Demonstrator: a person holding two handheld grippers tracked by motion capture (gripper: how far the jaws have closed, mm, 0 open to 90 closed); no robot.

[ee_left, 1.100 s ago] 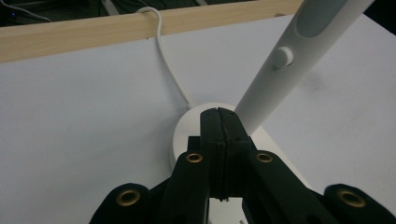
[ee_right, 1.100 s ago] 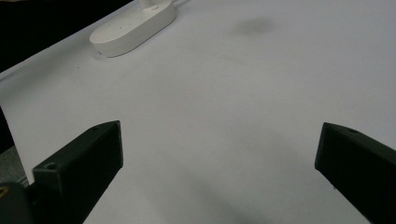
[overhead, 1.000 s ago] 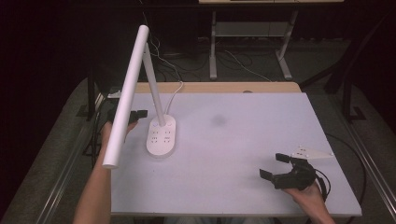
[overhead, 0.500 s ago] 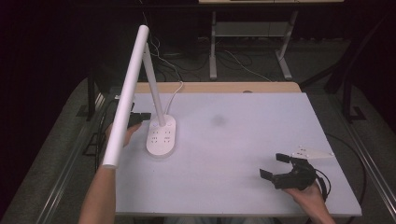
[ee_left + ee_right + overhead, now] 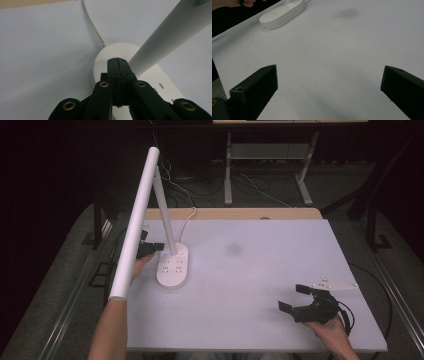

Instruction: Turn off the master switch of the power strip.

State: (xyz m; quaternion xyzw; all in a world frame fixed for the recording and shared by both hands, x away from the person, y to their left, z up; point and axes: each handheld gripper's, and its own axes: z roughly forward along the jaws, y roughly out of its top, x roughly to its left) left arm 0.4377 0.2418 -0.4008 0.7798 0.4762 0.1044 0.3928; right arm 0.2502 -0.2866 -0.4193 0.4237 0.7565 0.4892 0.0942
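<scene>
Lamp first: a white plastic desk lamp (image 5: 172,265) stands near the left edge of the pale grey desk (image 5: 260,270), toward its far half. Its oval base (image 5: 173,267) lies flat with the long axis running from the near side to the far side of the desk, and small slots show on its top face. A slim white stem (image 5: 165,210) rises from the far end of the base, leaning to the left and away. From the top of the stem a long white tube-shaped head (image 5: 136,222) slopes down toward the near left, ending above the person's left forearm (image 5: 110,330). A white cable (image 5: 186,222) leaves the far end of the base and curves off toward the desk's far wooden edge.

The left gripper (image 5: 156,246) is at the base's far left, just beside the foot of the stem; in the left gripper view its jaws are pressed together with nothing between them, the tips over the base's rim.

The right gripper (image 5: 295,297) rests at the near right of the desk, well apart from the lamp, its black jaws spread wide over bare desk.
</scene>
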